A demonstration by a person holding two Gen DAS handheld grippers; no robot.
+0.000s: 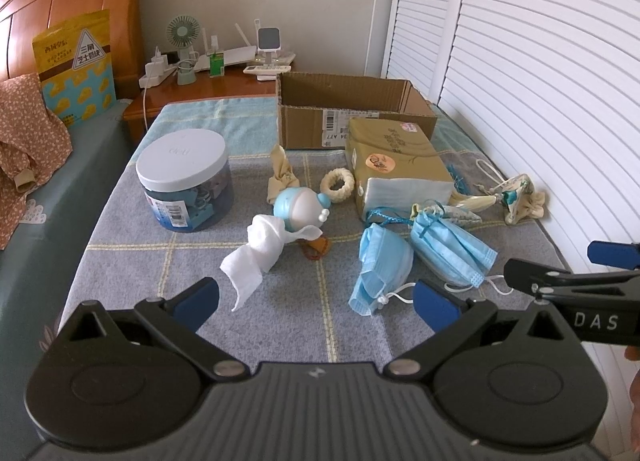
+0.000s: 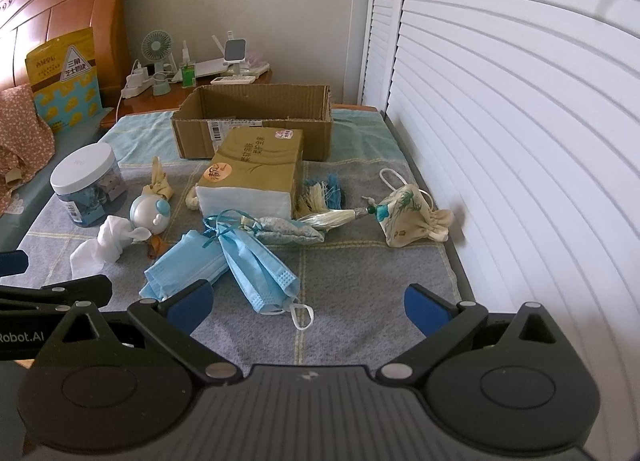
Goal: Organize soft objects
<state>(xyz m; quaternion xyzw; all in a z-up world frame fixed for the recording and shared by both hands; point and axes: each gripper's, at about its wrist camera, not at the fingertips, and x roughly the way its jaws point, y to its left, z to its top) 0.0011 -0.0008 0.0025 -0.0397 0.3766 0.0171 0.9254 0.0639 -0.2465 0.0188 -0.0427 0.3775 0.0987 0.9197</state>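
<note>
Blue surgical masks lie crumpled toward the near edge of the grey checked blanket [image 1: 280,341] in the left wrist view: one bunched mask [image 1: 380,265] and a folded pair [image 1: 452,249] just beside it, ear loops trailing. The left gripper [image 1: 316,297] hangs over the near edge with its jaws spread wide and nothing between them. A twisted white tissue [image 1: 256,257] touches a round blue-and-white toy [image 1: 300,207], and a lidded plastic jar [image 1: 184,177] stands toward the left edge. The cardboard box [image 1: 352,113] sits open at the far edge, a wrapped tissue pack [image 1: 400,165] right in front of it.

From the right wrist view, the right gripper [image 2: 308,307] is likewise released and empty, poised just short of the masks [image 2: 256,265]. A drawstring pouch [image 2: 408,217] with a tassel lies near the right edge, by the louvred doors [image 2: 520,141].

The risk, as I judge it, is the tangle: ribbon and ear loops cross between the masks and the small stuffed sachet [image 2: 292,231], so lifting one may drag others along or let one slip off the near edge. The pack also blocks a straight path to the box.

The box's inside is hidden in both views, and the brown item under the toy is too small to identify.
</note>
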